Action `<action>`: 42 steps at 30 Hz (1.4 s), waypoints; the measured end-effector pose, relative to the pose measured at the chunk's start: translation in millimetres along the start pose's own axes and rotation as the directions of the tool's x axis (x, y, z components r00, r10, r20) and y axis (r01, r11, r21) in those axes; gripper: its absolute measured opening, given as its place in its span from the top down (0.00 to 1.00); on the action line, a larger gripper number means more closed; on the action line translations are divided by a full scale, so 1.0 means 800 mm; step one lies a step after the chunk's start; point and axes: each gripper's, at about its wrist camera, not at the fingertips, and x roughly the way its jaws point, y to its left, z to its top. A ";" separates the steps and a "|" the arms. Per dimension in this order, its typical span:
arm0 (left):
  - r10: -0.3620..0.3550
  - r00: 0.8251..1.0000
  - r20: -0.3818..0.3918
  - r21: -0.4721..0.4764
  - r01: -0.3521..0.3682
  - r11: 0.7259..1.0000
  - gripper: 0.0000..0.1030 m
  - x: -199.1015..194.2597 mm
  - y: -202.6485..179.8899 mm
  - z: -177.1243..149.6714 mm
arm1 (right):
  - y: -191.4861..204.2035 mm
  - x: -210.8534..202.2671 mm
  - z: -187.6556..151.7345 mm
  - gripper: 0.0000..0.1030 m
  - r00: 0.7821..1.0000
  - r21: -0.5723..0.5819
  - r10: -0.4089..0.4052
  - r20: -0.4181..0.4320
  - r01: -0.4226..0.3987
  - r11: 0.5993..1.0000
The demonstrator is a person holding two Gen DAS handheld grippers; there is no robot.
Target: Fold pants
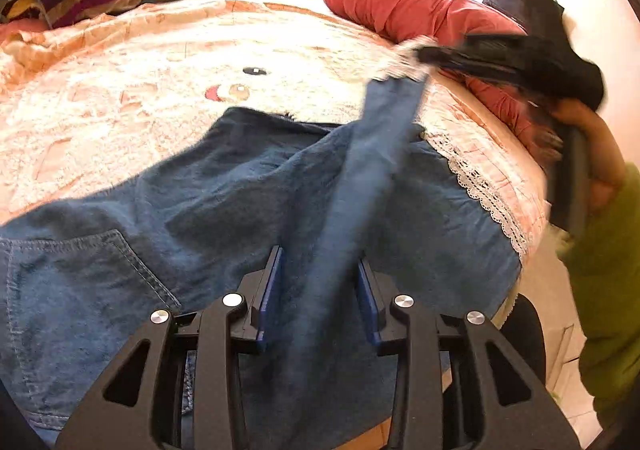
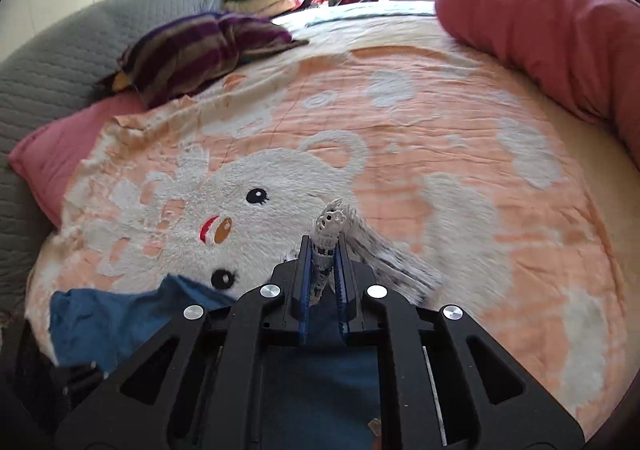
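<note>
1. Blue denim pants (image 1: 248, 186) lying on peach bear-print blanket (image 1: 120, 90).
2. Right gripper (image 2: 323, 270) pinching the white lace-trimmed leg hem (image 2: 334, 220), lifting it toward 1 o'clock.
3. Left gripper (image 1: 320, 282) partly open, straddling the raised leg, pads not clearly pressing.

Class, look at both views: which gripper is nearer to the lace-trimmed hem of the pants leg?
Right. The right gripper is shut on the lace-trimmed hem, lifted above the blanket. The left gripper is far down that leg, near the pants seat.
</note>
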 end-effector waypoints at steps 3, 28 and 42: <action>-0.006 1.000 0.006 0.050 0.005 0.999 0.91 -0.003 -0.010 0.000 | -0.018 -0.033 -0.019 0.94 1.000 0.030 -0.002 0.025 0.001 1.000; -0.026 0.999 -0.038 0.300 0.036 0.953 0.98 -0.042 -0.061 -0.054 | -0.102 -0.132 -0.229 0.94 1.000 0.337 0.023 -0.012 -0.018 0.941; 0.011 0.994 -0.105 0.324 0.024 0.946 0.98 -0.019 -0.060 -0.069 | -0.058 -0.164 -0.224 0.72 0.980 0.025 -0.185 0.073 0.184 0.983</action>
